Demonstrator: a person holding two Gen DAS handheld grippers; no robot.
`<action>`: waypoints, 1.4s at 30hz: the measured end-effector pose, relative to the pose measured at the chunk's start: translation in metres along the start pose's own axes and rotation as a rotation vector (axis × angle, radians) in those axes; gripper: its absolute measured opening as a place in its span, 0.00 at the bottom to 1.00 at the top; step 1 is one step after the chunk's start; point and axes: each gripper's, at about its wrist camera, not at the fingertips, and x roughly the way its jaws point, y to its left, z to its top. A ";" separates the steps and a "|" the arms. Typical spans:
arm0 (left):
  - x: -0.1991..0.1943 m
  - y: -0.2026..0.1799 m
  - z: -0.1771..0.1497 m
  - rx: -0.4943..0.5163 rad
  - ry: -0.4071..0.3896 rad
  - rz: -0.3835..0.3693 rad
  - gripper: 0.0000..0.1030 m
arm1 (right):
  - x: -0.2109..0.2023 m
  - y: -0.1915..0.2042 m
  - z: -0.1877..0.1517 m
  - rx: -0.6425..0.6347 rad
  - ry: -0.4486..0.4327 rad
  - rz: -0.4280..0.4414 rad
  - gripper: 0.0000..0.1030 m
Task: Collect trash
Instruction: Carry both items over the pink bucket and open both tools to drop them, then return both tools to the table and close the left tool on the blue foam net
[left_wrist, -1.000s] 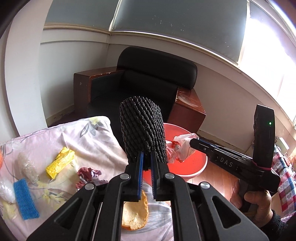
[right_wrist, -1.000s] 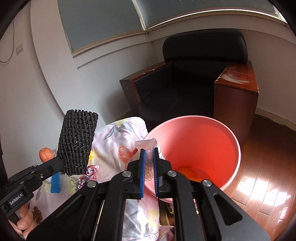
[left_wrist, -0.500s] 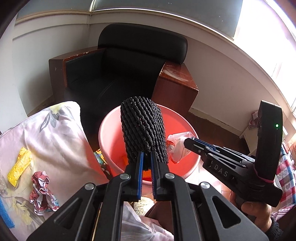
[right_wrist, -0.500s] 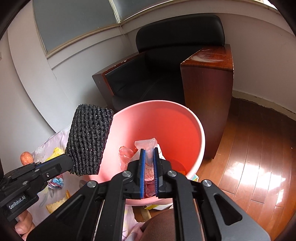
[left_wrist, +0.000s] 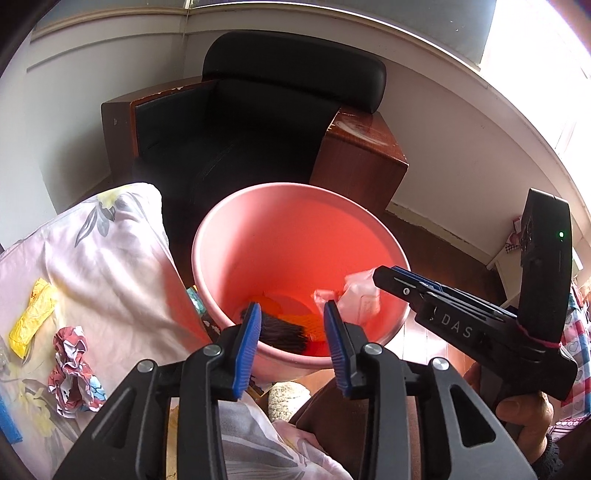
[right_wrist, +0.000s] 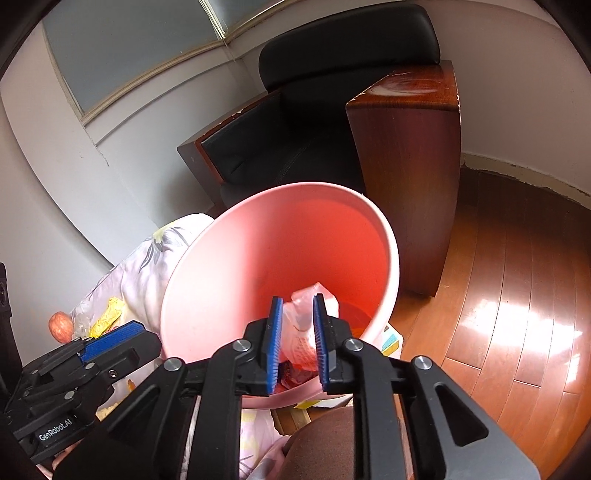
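Observation:
A pink bucket (left_wrist: 221, 229) stands on the floor by the bed; it also shows in the right wrist view (right_wrist: 391, 258). My left gripper (left_wrist: 291, 328) is open above its near rim. A black foam net (left_wrist: 282, 332) lies blurred inside the bucket, just past the fingers. My right gripper (right_wrist: 298, 325) has its jaws parted over the bucket, with a clear plastic bag (right_wrist: 306, 306) between the pads; the bag looks loose. The right gripper also shows in the left wrist view (left_wrist: 391, 275), with the bag (left_wrist: 358, 295) at its tip.
A floral bedsheet (left_wrist: 110, 266) holds a yellow wrapper (left_wrist: 31, 317), a crumpled red-and-white wrapper (left_wrist: 72, 369) and a blue strip (left_wrist: 7, 421). A black armchair (left_wrist: 258, 122) with wooden arms stands behind the bucket. The wooden floor (right_wrist: 517, 295) lies to the right.
My left gripper opened and the black foam net dropped into the bucket. My right gripper's jaws parted around the plastic bag. Both grippers moved closer over the bucket.

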 end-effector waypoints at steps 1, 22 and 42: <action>-0.002 -0.001 0.000 0.002 -0.003 -0.002 0.35 | -0.001 0.000 0.001 -0.003 -0.003 0.000 0.24; -0.094 0.026 -0.026 0.017 -0.189 0.135 0.40 | -0.025 0.078 -0.015 -0.177 -0.018 0.119 0.27; -0.179 0.158 -0.119 -0.242 -0.215 0.454 0.40 | -0.029 0.172 -0.054 -0.320 0.023 0.261 0.26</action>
